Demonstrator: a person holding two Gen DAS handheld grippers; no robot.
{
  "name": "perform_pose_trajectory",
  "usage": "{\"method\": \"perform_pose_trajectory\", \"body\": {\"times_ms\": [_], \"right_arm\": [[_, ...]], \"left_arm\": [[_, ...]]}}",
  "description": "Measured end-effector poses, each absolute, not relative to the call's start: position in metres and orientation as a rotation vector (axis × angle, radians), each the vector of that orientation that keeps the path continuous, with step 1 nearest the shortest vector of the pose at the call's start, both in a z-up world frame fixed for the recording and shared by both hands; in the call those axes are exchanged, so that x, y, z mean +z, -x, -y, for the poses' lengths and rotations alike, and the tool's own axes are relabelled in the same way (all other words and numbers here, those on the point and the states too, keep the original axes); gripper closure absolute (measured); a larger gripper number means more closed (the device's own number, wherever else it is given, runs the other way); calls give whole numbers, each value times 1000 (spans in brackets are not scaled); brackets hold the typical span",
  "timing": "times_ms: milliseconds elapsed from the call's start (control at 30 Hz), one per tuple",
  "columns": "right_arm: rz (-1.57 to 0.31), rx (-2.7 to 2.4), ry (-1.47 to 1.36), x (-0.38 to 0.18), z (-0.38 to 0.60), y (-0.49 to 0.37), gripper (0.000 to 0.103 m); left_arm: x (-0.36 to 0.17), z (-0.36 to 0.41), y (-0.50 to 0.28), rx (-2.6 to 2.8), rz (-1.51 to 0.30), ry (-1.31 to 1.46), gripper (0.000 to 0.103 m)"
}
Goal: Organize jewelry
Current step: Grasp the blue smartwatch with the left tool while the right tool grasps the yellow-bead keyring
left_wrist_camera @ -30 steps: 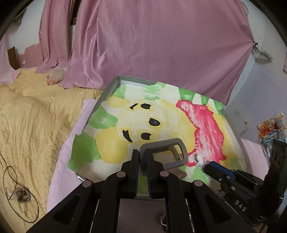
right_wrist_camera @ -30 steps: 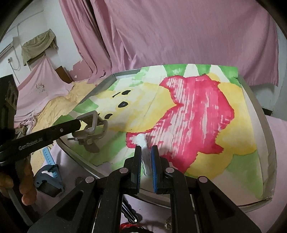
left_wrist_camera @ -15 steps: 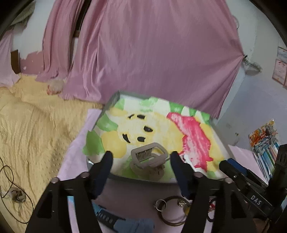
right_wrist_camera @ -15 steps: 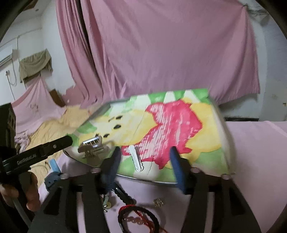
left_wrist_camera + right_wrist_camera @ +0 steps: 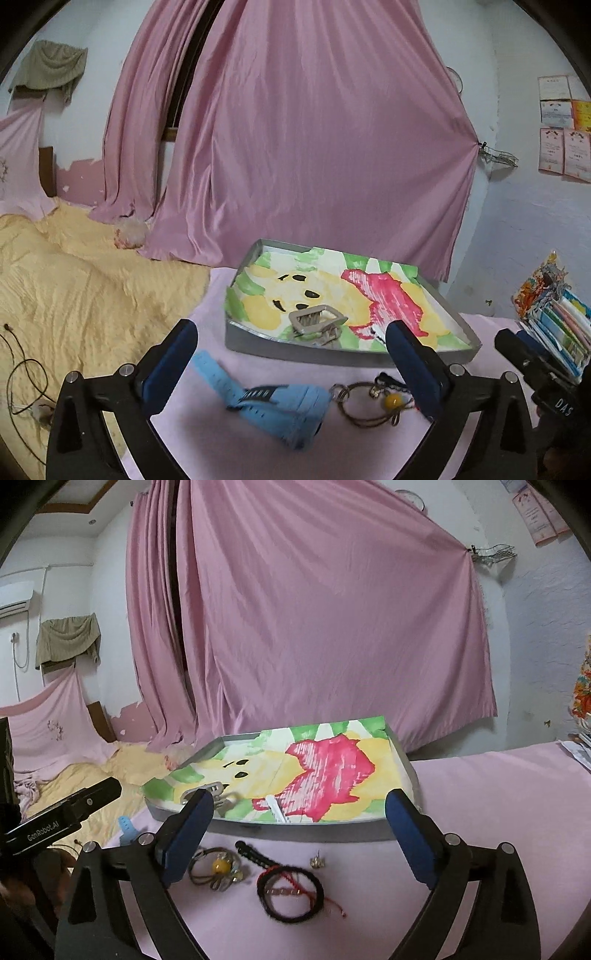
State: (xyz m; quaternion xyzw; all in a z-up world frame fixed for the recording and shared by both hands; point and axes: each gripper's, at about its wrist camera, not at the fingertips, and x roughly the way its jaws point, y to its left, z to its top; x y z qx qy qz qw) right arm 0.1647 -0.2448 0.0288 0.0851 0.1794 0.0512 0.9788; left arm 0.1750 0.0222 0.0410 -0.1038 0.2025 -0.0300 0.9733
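Left wrist view: the left hand-held gripper (image 5: pixel 291 363) fills the bottom of the frame with its blue-padded fingers spread wide and nothing between them. Below it lies a tabletop covered in pink cloth (image 5: pixel 207 435). At 12 o'clock from the fingers sits a grey tray (image 5: pixel 240 334) lined with a painted sheet of a yellow bear in red. A grey hair claw clip (image 5: pixel 316 323) rests on the sheet near the tray's front wall. On the cloth between the fingers lies a blue watch (image 5: pixel 273 404), blurred, and just to its 3 o'clock a brown cord bracelet with a yellow bead (image 5: pixel 373 404). A yellow bedspread (image 5: pixel 74 288) stretches away at 9 o'clock, and a pink curtain (image 5: pixel 314 147) hangs behind the tray. Right wrist view: the right hand-held gripper (image 5: pixel 299 834) is likewise wide open and empty above the pink cloth (image 5: pixel 498 812). The tray (image 5: pixel 332 830) stands at 12 o'clock, with the claw clip (image 5: pixel 212 794) at its near left corner and a small white hair clip (image 5: pixel 277 808) on the sheet by the front wall. On the cloth in front of the tray lie the yellow-bead bracelet (image 5: pixel 218 867), a black and red cord bracelet (image 5: pixel 291 890) just to its 3 o'clock, and a small earring (image 5: pixel 317 862) near the tray wall. The other gripper's black body (image 5: pixel 62 818) shows at 9 o'clock.
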Motion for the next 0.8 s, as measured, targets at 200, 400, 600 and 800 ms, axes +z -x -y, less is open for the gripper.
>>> {"method": "perform_pose_trajectory", "body": {"times_ms": [200,400,600,800], "right_arm": [[-341,93,-143,29,237,-142,11],[-351,109,-116,20,226,-130,11],[-385,125,-96,12,217,-126,11],[-422,128,-80,8,211,-130,11]], "left_arm": [[35,-27,-154,-55,-398,184,1],[30,-31,-141,-54,-384,154,1],[23,-33,-134,-48,-389,125,1],[18,-38,-137,-44,-412,131,1]]}}
